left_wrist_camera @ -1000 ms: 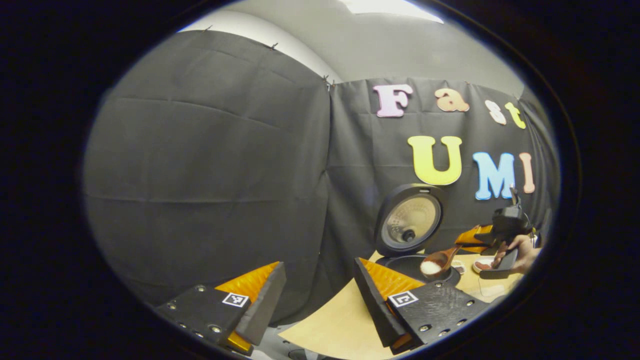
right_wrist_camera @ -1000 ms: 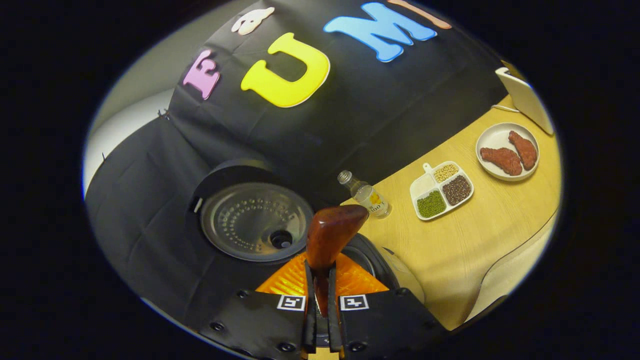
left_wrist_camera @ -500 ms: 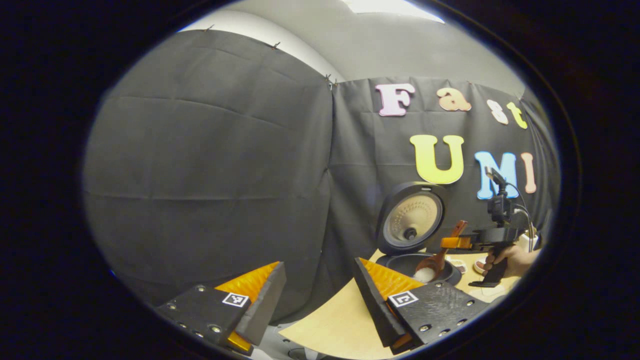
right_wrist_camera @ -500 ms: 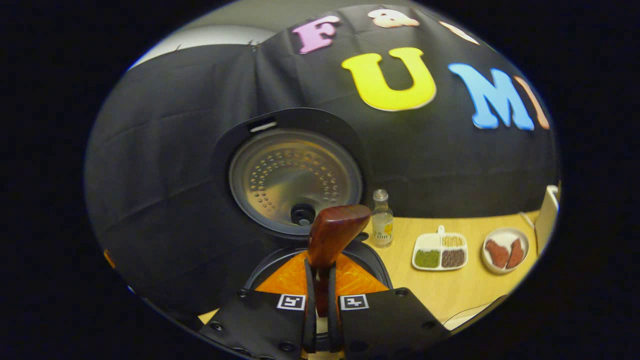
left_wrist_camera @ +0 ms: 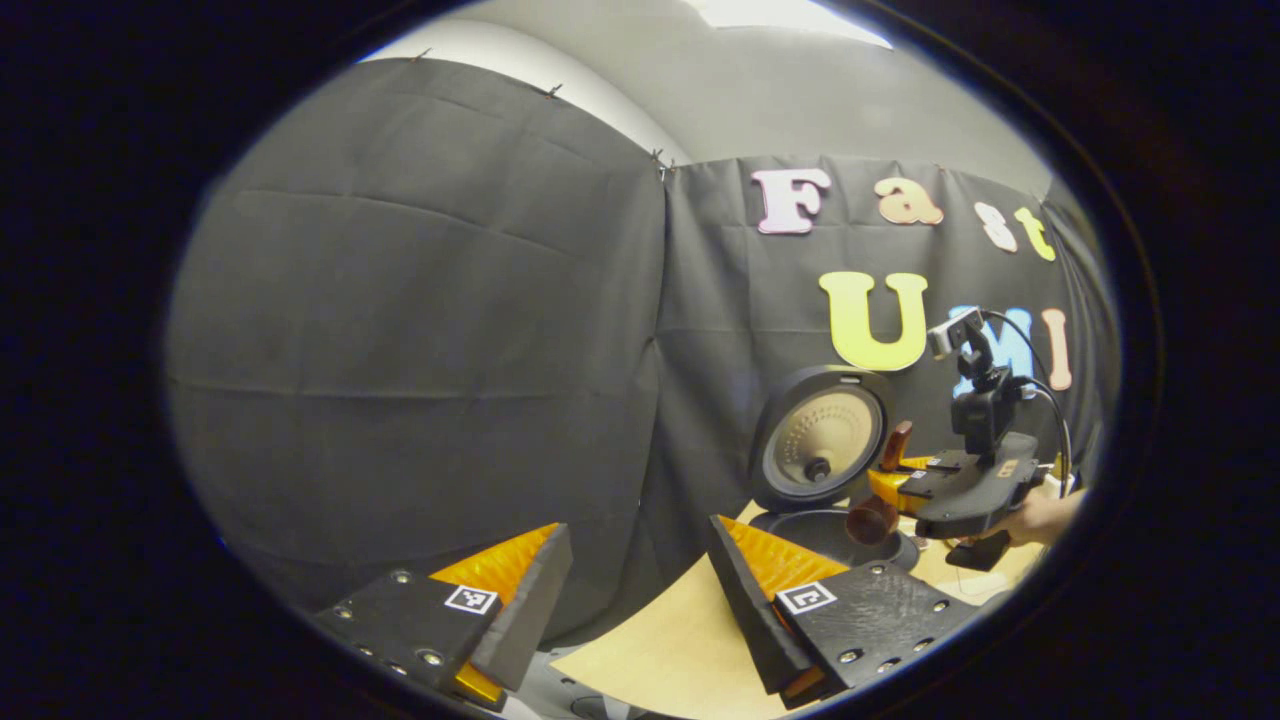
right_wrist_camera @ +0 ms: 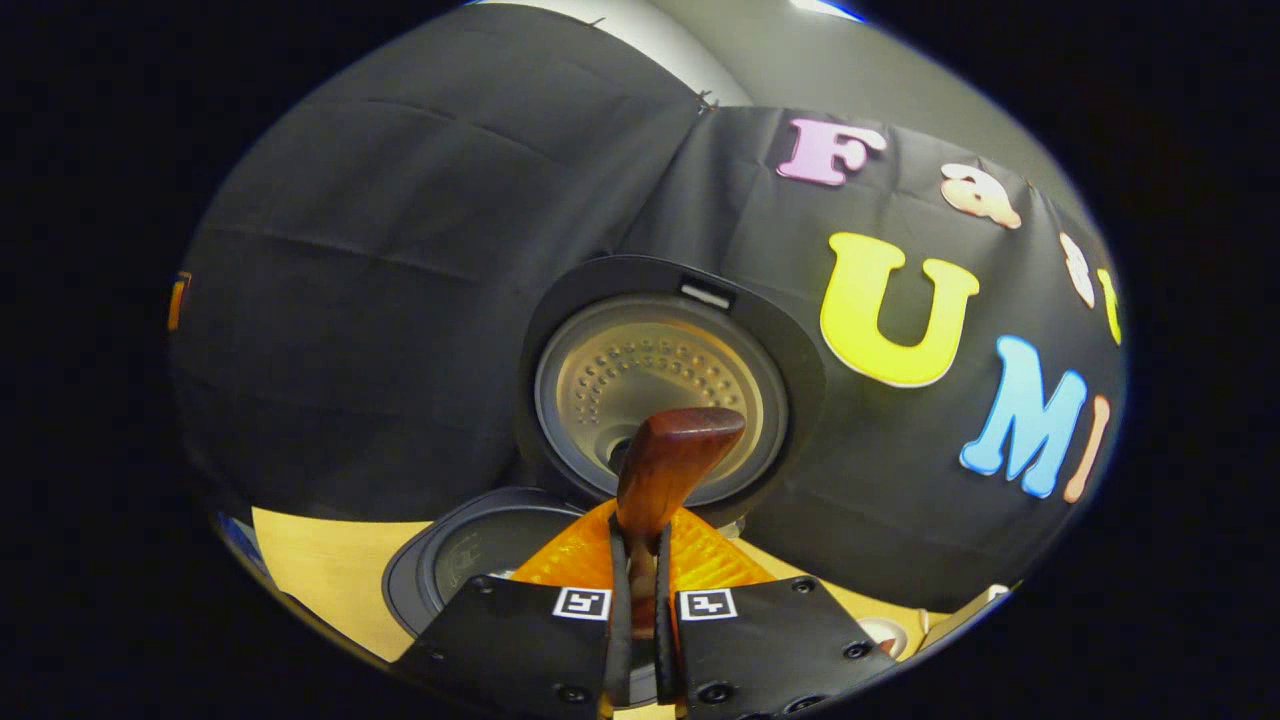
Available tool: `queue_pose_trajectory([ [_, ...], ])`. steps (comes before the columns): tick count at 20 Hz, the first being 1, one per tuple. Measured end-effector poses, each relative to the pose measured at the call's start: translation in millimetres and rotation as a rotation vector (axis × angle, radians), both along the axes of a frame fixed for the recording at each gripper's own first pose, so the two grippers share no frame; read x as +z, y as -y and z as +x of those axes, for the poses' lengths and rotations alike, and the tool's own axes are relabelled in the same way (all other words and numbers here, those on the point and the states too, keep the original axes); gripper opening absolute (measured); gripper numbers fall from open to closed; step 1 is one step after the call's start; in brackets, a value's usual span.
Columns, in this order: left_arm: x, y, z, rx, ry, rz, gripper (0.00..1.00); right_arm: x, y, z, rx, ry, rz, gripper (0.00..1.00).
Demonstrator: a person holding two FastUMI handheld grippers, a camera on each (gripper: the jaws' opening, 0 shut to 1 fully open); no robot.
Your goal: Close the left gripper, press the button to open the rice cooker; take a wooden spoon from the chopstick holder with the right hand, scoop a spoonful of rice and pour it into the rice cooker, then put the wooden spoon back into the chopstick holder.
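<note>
Two grippers are showing: the left gripper [left_wrist_camera: 635, 590], with its jaws standing apart, and the right gripper [right_wrist_camera: 640, 610], with its jaws pressing on one wooden spoon [right_wrist_camera: 665, 465]. One rice cooker [right_wrist_camera: 660, 385] is standing on one bench [left_wrist_camera: 670, 655], with its one lid [left_wrist_camera: 822, 437] standing open. One hand [left_wrist_camera: 1040, 517] is holding the right gripper in the left gripper view.

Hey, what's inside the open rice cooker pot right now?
The rice cooker stands open, lid up. In the right gripper view a dark inner wall shows; the right gripper, shut on the wooden spoon, covers the rest, so any rice cannot be seen.
</note>
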State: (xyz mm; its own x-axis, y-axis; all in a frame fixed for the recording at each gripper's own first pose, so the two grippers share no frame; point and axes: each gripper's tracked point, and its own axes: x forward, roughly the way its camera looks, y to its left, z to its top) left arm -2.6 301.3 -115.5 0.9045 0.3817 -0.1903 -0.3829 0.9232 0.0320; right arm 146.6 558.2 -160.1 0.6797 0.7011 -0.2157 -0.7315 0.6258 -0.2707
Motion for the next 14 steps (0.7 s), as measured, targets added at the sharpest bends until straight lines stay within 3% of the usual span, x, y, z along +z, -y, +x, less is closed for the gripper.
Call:
queue_pose_trajectory([
  [2, 5, 1, 3, -0.006, 0.009, 0.001, 0.84, -3, 0, 0, -0.006, -0.061, 0.044, 0.11],
  [9, 8, 23, 17, -0.062, 0.029, 0.000, 0.86, -11, 0, -12, -0.100, -0.570, 0.409, 0.08],
  [14, 13, 49, 35, -0.125, 0.047, -0.008, 0.84, 13, 24, -4, -0.199, -0.627, 0.569, 0.11],
])
